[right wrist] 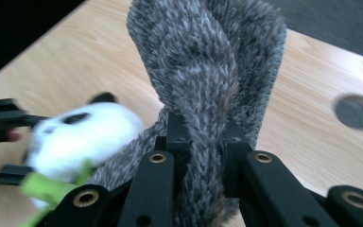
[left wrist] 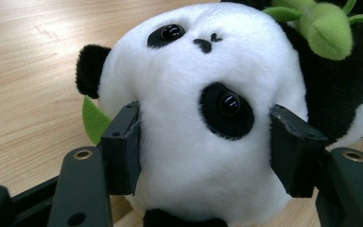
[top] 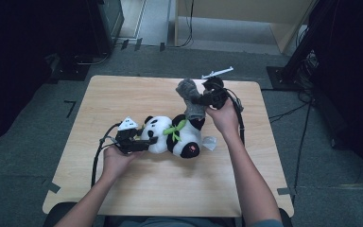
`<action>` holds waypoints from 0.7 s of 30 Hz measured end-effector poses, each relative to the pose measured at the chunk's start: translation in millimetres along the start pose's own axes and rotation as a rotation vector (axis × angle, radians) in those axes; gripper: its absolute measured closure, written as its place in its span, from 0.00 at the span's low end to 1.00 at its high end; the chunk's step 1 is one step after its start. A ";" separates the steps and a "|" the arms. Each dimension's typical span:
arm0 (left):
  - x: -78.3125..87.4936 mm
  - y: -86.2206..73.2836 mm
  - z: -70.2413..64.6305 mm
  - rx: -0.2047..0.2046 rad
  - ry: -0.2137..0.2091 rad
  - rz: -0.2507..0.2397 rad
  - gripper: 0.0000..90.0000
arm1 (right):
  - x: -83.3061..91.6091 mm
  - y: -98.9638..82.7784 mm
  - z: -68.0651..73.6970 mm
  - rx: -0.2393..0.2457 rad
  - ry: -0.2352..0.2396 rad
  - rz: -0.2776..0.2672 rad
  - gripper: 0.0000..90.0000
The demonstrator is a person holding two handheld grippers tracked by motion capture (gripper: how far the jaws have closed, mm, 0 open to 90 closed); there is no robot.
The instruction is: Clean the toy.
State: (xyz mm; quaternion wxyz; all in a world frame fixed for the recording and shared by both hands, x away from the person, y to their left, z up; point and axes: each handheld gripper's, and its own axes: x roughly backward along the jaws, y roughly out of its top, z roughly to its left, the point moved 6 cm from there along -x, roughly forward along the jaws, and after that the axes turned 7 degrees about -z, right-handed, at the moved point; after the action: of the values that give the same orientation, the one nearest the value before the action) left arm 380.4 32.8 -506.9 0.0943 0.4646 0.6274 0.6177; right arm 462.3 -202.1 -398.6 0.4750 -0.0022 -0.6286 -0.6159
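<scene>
A light wooden table (top: 137, 189) stands on grey carpet (top: 23, 156) marked with dark tape. Beyond it — a pale wood cabinet or partition (top: 246, 12), hard to tell which. Dark stands and black cables (top: 288, 113) flank the sides; the corners lie in shadow.

In the right gripper view the white-and-black plush panda toy (right wrist: 82, 135) is smeared by motion blur, the fuzzy grey fabric sock (right wrist: 208, 85) hides the table behind it, and its lower end runs off the bottom edge.
</scene>
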 end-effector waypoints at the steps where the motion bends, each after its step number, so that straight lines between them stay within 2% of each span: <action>1: 0.0 0.1 -0.1 -0.002 0.002 0.000 0.40 | -1.6 1.7 7.3 0.013 0.016 -0.001 0.89; 8: -0.4 1.0 -0.3 0.009 0.002 -0.003 0.39 | -26.4 5.0 50.3 0.109 0.107 0.022 0.89; 17: -1.6 2.3 -1.4 0.045 -0.010 -0.001 0.38 | -63.9 -5.7 85.3 0.169 0.181 0.109 0.89; 21: -2.3 1.8 -1.0 0.044 -0.008 -0.001 0.35 | -73.9 -15.0 93.7 0.184 0.199 0.153 0.88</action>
State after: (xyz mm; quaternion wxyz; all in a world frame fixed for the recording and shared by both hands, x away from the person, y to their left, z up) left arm 381.8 30.2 -506.3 0.0867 0.4686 0.6409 0.6018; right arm 438.3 -89.9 -434.8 0.5787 0.0542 -0.6302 -0.5147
